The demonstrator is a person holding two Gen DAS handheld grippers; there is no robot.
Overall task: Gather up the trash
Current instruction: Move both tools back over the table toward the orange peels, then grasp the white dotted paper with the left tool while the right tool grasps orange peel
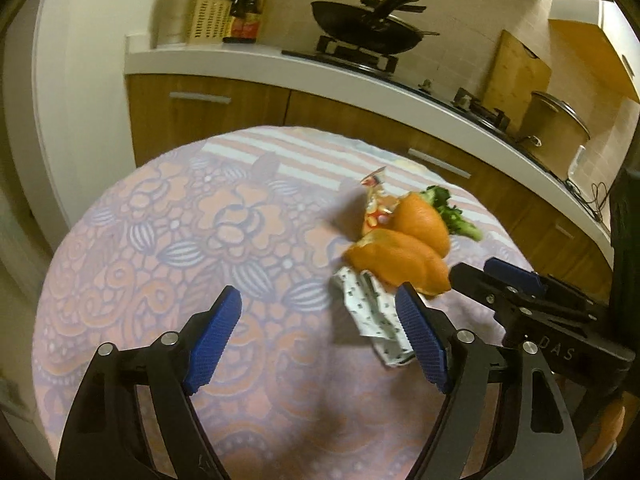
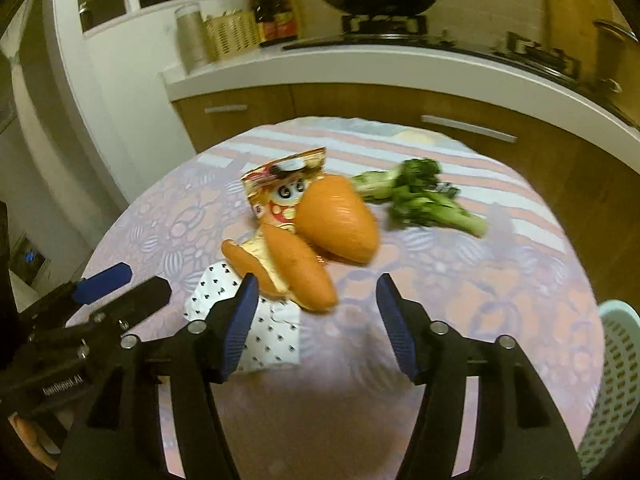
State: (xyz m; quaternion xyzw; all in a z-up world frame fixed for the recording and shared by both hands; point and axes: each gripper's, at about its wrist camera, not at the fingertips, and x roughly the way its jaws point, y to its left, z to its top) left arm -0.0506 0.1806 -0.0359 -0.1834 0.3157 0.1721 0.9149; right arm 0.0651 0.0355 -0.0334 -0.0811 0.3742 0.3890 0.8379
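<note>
Approach step | both tongs, left (image 1: 320, 332) and right (image 2: 316, 320), gaping, empty | next: close on spotted wrapper (image 2: 276, 332) beside orange peels (image 2: 340, 220), carry to basket (image 2: 616, 380).

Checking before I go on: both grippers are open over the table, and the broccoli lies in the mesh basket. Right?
Not quite: the broccoli lies on the tablecloth, not in the mesh basket, as the right wrist view shows. Both the left gripper and right gripper are open.

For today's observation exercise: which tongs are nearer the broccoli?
Right. The right tongs sit just short of the broccoli, open; the left tongs are farther off, beyond the peels.
</note>
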